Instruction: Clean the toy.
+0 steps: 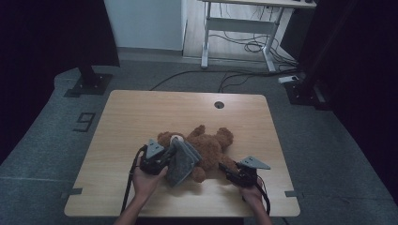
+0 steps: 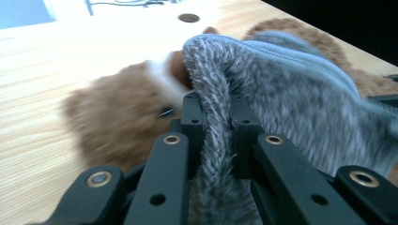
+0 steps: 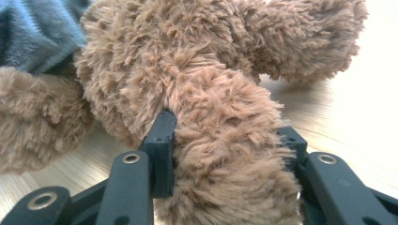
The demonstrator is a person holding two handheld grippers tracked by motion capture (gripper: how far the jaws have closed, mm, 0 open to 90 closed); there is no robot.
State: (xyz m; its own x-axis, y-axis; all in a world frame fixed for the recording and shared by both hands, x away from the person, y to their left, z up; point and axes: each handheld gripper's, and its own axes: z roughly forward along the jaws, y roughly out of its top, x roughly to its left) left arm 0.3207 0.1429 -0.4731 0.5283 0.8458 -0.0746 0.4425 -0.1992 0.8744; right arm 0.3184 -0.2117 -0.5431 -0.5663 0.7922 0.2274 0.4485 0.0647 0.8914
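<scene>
A brown teddy bear (image 1: 209, 145) lies on its back in the middle of the wooden table (image 1: 141, 112). A grey fleecy garment (image 1: 184, 161) is draped over its chest and head side. My left gripper (image 1: 170, 155) is shut on an edge of that garment; in the left gripper view the jaws pinch the grey fabric (image 2: 281, 93) at my left gripper (image 2: 217, 115), with the bear's head (image 2: 122, 112) just behind. My right gripper (image 1: 226, 168) is shut on one of the bear's legs; in the right gripper view the furry leg (image 3: 230, 154) bulges between the jaws of my right gripper (image 3: 225, 136).
A round cable hole (image 1: 219, 104) sits near the table's far edge. Beyond the table stand a white-legged desk (image 1: 244, 23) with loose cables (image 1: 248, 47) on the floor and a black stand base (image 1: 89, 84) at the left. A grey-blue fold of garment (image 3: 33, 33) lies behind the leg.
</scene>
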